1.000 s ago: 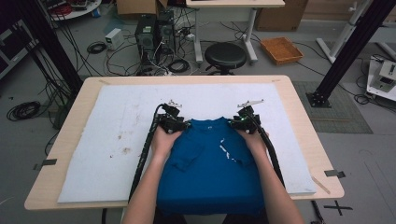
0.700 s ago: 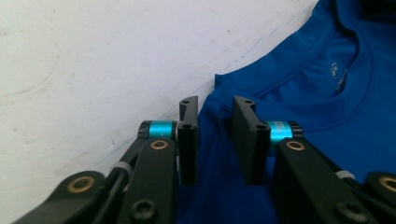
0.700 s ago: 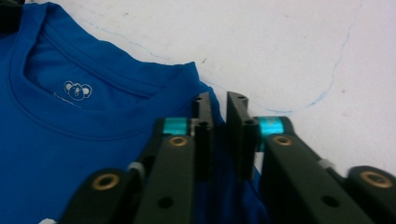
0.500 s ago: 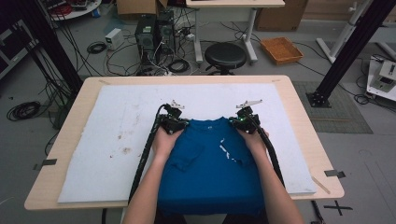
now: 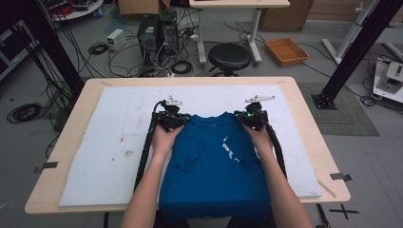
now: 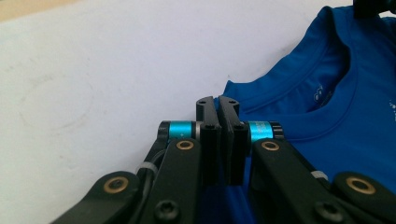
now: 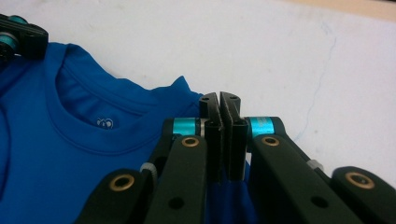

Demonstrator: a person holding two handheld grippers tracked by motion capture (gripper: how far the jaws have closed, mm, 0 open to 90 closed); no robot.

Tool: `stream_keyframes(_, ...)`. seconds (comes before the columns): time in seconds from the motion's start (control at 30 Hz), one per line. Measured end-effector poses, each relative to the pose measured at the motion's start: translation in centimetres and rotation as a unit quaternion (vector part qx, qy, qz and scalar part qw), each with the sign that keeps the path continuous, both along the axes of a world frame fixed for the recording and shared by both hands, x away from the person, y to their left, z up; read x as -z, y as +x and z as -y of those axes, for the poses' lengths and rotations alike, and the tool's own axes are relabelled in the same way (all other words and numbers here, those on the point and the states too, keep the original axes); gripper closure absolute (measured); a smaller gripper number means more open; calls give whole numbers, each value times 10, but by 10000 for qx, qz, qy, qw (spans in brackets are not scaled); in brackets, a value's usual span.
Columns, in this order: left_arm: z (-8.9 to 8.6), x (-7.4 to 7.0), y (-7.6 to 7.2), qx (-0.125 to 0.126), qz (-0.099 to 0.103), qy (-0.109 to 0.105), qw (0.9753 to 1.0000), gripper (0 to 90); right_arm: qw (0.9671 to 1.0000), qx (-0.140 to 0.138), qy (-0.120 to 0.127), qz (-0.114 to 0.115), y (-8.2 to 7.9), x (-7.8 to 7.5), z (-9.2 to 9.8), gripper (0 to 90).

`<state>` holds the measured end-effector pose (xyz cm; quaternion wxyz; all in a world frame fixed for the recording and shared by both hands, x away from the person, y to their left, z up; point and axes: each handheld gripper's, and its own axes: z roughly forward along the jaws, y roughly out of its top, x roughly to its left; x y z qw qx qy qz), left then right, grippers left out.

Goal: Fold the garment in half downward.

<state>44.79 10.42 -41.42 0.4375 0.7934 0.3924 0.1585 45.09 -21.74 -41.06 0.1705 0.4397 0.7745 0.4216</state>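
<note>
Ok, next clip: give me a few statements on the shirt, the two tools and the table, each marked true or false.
1. The blue T-shirt lies neck-end away from the person. True.
2. The left tool is wide open above the shirt. False: its jaws are closed, with blue fabric at the shoulder between them.
3. The right tool is closed at the shirt's other shoulder. True.
4. The shirt rests on bare wood. False: it lies on a white mat that covers most of the wooden table.
5. The shirt's lower hem hangs over the table's near edge. True.
6. The shirt is plain. False: a white print marks the chest.
</note>
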Motion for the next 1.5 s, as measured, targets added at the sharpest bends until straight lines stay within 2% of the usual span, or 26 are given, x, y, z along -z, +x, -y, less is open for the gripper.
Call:
stream_keyframes(0.17, 0, -16, -10, 177, 225, 54, 9996, 870, 9998, -18, 170, 90, -8, -10, 5, 887)
stream_keyframes(0.33, 1, -30, -29, 416, 486, 128, 9979, 870, 9991, -96, 303, 288, -26, -21, 12, 886)
stream_keyframes(0.4, 1, -35, -37, 507, 556, 142, 9971, 870, 9988, -171, 258, 368, -35, -25, 13, 886)
stream_keyframes(0.73, 1, -50, -88, 971, 928, 212, 9907, 870, 9956, -429, 455, 699, -93, -37, 25, 886)
stream_keyframes(0.97, -2, -46, -124, 1235, 1034, 247, 9866, 870, 9938, -630, 517, 756, -133, -32, 29, 886)
stream_keyframes(1.1, -4, -39, -149, 1359, 1070, 244, 9846, 870, 9927, -773, 349, 856, -162, -31, 30, 885)
stream_keyframes(1.33, -3, -26, -191, 1695, 1140, 341, 9783, 870, 9910, -932, 79, 962, -208, -20, 33, 885)
stream_keyframes(1.5, -4, -16, -216, 1903, 1130, 492, 9739, 870, 9901, -1041, -95, 933, -234, -8, 35, 885)
